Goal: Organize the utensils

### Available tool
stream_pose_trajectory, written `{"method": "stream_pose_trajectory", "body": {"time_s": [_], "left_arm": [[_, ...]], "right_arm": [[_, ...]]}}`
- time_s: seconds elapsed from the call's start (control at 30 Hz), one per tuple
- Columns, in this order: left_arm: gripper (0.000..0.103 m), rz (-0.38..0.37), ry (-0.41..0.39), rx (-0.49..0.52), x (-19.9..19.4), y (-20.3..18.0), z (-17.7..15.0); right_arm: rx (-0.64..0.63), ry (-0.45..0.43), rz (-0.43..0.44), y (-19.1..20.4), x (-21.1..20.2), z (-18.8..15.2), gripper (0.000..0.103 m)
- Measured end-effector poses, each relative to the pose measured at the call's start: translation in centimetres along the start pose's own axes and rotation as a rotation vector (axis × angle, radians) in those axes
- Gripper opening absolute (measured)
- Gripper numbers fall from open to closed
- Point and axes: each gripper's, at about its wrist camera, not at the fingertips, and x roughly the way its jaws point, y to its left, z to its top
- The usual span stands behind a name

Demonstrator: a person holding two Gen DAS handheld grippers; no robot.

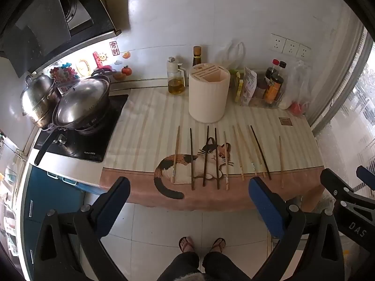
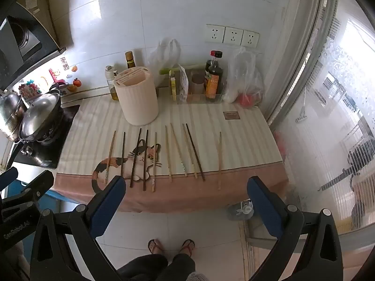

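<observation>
Chopsticks: we count ten loose sticks, laid side by side in a rough row across the front half of the mat. Four are dark brown, six pale wood or bamboo. The five on the left lie over the mat's printed cat; two of the pale ones toward the right cross or touch the long dark one beside them; the last pale stick on the right lies apart from the rest.

Holder: one, cream-coloured and cylindrical, with a slotted top, standing upright on the mat just behind the row. We see nothing in it.

Behind the holder, along the wall, we count:
- one oil dispenser;
- one dark bottle with a gold cap;
- three wall sockets.

On the hob at left: two lidded steel pots.

Grippers: two.
- Left gripper: jaws spread wide, nothing between them, held in front of the counter's edge.
- Right gripper: likewise spread wide and empty, in front of the counter's edge.

Below, we see one person's two sandalled feet on the tiled floor.
</observation>
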Motion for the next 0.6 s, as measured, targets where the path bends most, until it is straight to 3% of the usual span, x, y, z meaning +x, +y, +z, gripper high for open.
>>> {"method": "stream_pose_trajectory", "body": {"time_s": [0.6], "left_arm": [[0.103,0.003,-0.006,0.008,0.0,-1.2,0.3]], "right_arm": [[-0.001,0.007,-0.009,0.2,0.1,0.0,0.103]]}}
